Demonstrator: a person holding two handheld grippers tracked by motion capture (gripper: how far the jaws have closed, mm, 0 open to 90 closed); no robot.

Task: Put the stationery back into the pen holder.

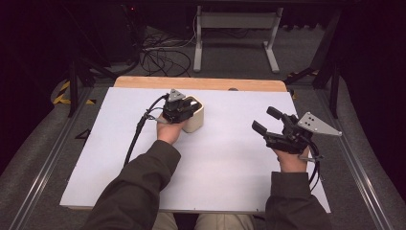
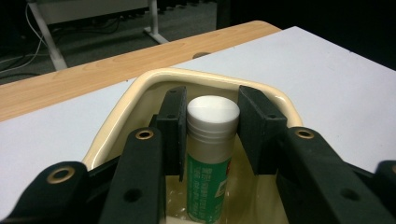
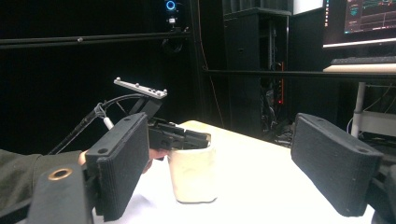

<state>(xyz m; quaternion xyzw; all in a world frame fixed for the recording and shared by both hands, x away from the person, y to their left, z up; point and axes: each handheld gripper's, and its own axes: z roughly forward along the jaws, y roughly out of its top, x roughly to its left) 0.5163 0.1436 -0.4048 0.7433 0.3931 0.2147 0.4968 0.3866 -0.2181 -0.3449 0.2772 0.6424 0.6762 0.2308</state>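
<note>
A cream cup (image 1: 196, 120) stands on the white table top (image 1: 225, 158), left of the middle. In the left gripper view a tube with a white cap (image 2: 213, 111) and green label (image 2: 205, 182) stands upright inside the cup (image 2: 140, 88). My left gripper (image 2: 212, 100) reaches into the cup from above (image 1: 184, 109), and both of its pads press against the tube's cap. My right gripper (image 1: 265, 120) hovers over the right side of the table, open and holding nothing. The right gripper view looks between its wide-apart jaws (image 3: 222, 140) at the cup (image 3: 192, 172) and the left gripper (image 3: 187, 137).
A strip of wooden table edge (image 1: 201, 83) shows beyond the white sheet. Behind the table stand a white desk frame (image 1: 234, 21) and loose cables (image 1: 163, 57) on the floor. A lit monitor (image 3: 359, 21) glows at the far right in the right gripper view.
</note>
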